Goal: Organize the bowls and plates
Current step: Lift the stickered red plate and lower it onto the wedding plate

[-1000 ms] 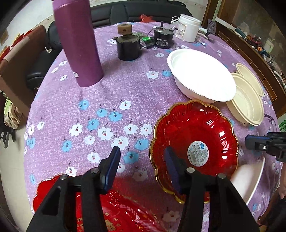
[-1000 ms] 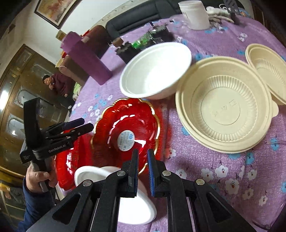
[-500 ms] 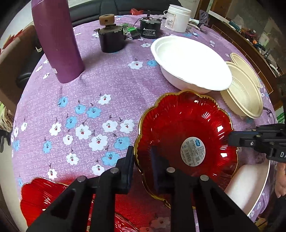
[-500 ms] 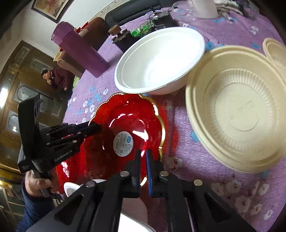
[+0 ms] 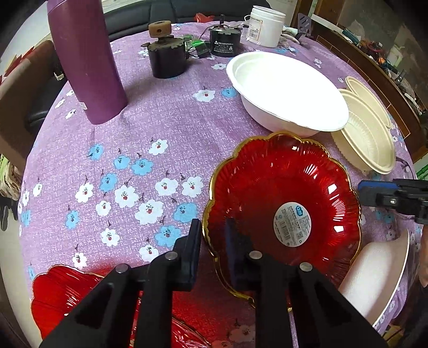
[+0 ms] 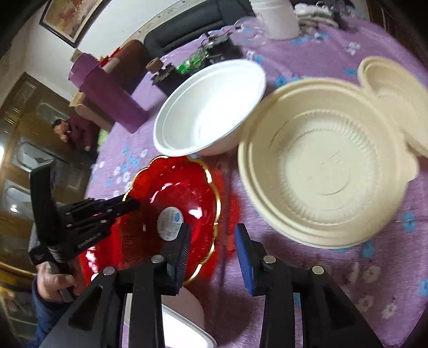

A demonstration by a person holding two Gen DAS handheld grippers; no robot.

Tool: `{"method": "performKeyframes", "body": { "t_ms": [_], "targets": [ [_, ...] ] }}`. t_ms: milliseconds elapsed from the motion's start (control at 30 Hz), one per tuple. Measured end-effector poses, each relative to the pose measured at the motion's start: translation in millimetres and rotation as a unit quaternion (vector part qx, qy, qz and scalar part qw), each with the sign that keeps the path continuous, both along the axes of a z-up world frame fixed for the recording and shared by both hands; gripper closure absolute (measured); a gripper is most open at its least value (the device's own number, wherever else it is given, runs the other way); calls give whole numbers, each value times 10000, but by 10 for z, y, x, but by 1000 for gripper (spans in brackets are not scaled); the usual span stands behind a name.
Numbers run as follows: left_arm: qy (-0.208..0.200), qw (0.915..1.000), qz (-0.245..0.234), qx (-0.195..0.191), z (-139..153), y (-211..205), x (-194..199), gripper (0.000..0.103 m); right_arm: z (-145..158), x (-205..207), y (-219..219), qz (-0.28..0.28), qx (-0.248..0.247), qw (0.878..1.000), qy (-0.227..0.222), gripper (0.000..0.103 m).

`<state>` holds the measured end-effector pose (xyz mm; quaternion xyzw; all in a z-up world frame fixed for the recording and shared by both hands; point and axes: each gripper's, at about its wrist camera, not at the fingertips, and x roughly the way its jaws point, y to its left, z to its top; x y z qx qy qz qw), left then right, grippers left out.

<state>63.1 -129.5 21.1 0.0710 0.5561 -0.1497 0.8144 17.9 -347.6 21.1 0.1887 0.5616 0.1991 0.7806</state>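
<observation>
Left hand-held gripper (image 5: 212,247): its two fingers are clamped on the near gold rim of the red plate (image 5: 283,203), one finger outside the rim and one inside; from the right wrist view it reaches in from the left, held by a hand (image 6: 53,283) in a blue sleeve.
Right hand-held gripper (image 6: 212,253): its jaws are opening, the blue pads standing apart; the red plate's rim lies between them, and the pads do not press on it.
Red plate: scalloped, gold-edged, with a round white sticker in its middle; it sits on the worktop (image 5: 133,133) just in front of the white bowl (image 5: 286,88), and its near edge overlaps another red plate (image 5: 69,299) lying at the lower left.
White bowl: upright and empty, beyond the red plate, its rim just beside the plate's far edge.
Cream bowls (image 6: 326,171): a nested stack to the right of the white bowl, with a smaller cream bowl (image 6: 393,88) touching it on the far side; this part of the right wrist view is blurred.
Small white bowl (image 5: 379,275): tilted on its side at the near right edge of the worktop, just beside the red plate.
Worktop: round, covered by a purple cloth with white and blue flowers.
Far side: a tall purple flask (image 5: 85,59), a dark pot (image 5: 167,57) and a white jar (image 5: 267,25) stand well apart from the plates.
</observation>
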Motion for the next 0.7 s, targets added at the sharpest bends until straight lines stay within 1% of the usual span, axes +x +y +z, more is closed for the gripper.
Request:
{"method": "performKeyframes", "body": {
  "t_ms": [33,67,100,133,233,333,500,600,700],
  "targets": [
    [1,10000,-11,35,-8,-12,-5,85,-34,20,34,11,11,10000,47,80],
    [-21,10000,-22,73,-11,-23,-12,85,-70,35,60,52,32,9999,120,88],
    [-43,9999,-20,95,-9,-29,-14,85,-90,39,80,42,-24,9999,153,94],
    [-59,9999,-3,112,-5,-22,-18,85,-108,51,96,22,-61,9998,173,96],
    [-106,9999,90,99,15,37,-2,85,-77,67,134,22,-64,9999,125,96],
    [-149,9996,218,20,74,138,30,85,23,71,206,77,-56,10000,-18,96],
    [-349,9985,426,-29,244,308,55,85,188,129,368,125,-86,9996,-248,96],
    [-509,9972,536,-94,376,411,50,79,297,166,470,112,-87,9990,-415,96],
    [-674,9958,611,-133,517,505,11,78,413,173,562,112,32,9984,-544,96]
  ]
}}
